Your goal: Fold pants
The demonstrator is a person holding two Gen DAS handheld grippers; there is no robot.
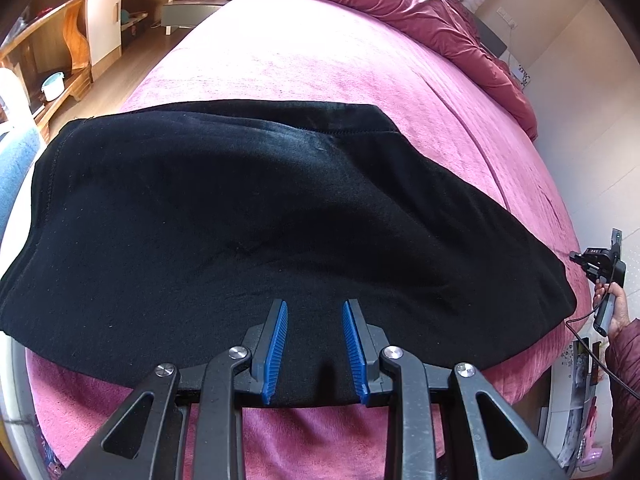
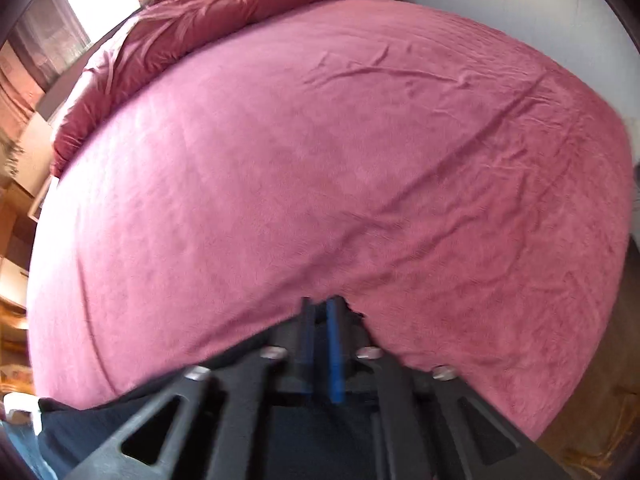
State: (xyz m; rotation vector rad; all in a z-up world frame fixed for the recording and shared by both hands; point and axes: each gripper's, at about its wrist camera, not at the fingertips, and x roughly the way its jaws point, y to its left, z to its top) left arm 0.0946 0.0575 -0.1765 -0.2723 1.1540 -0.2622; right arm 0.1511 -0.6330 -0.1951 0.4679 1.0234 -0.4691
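Black soft fabric pants (image 1: 260, 216) stretch sideways under the left gripper (image 1: 315, 344), fingers part-open, empty; right gripper (image 2: 320, 350), narrow, apparently empty, hangs farther off.

Plain black pants (image 1: 240, 216) on pink bedspread (image 1: 320, 64), blue-padded jaws

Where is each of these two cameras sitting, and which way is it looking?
Left wrist view: sits on the left gripper, looking down along its blue fingers, parted over the black pants on the pink bed; the person's other hand shows far right with the right gripper.
Right wrist view: sits on the right gripper, tilted down over bare pink bed, blurred; only a dark strip of the pants shows at lower left.
Shared: the bed, the pants, the rumpled red quilt.
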